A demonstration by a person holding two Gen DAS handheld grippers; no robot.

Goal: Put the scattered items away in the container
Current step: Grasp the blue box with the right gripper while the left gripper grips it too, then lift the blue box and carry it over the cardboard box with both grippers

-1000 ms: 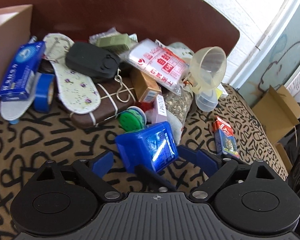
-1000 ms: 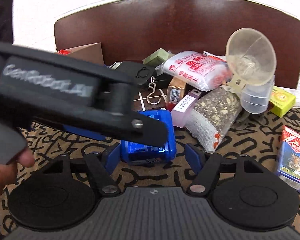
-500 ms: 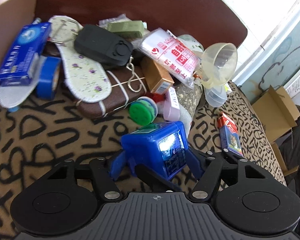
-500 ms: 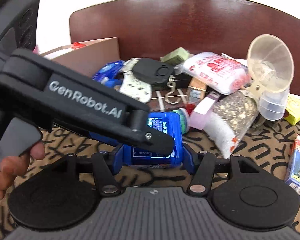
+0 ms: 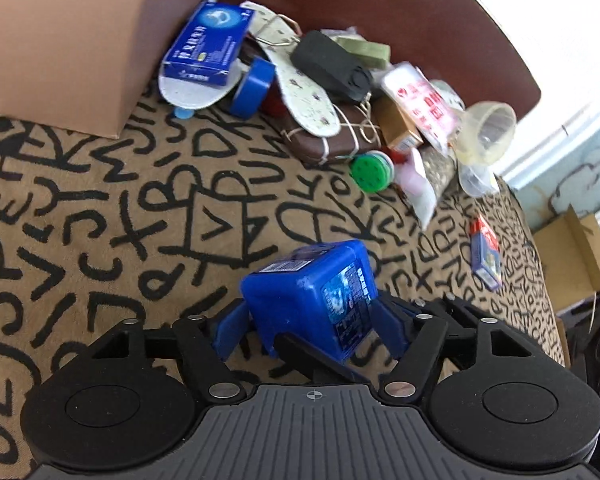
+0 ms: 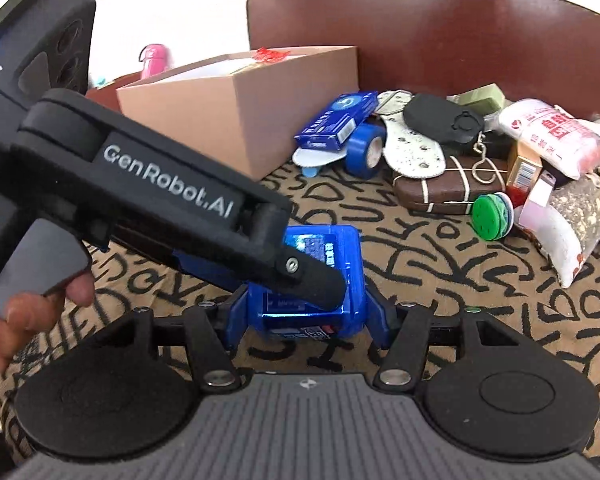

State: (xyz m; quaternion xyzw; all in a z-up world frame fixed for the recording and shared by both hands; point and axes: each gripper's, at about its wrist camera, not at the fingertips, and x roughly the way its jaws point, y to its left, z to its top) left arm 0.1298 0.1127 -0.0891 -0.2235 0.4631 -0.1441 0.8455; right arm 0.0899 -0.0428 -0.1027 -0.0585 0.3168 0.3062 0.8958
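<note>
While both tools clasp it, blue box (image 5: 312, 292) has left the pile – cardboard box (image 5: 60, 48) nearer

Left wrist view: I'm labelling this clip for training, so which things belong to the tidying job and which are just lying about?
Part of the job: blue tub, cardboard box, blue carton, tape roll, floral insole, black hanging scale, green-capped jar.
Just lying about: lettered cloth, brown board, open carton on the floor.
</note>
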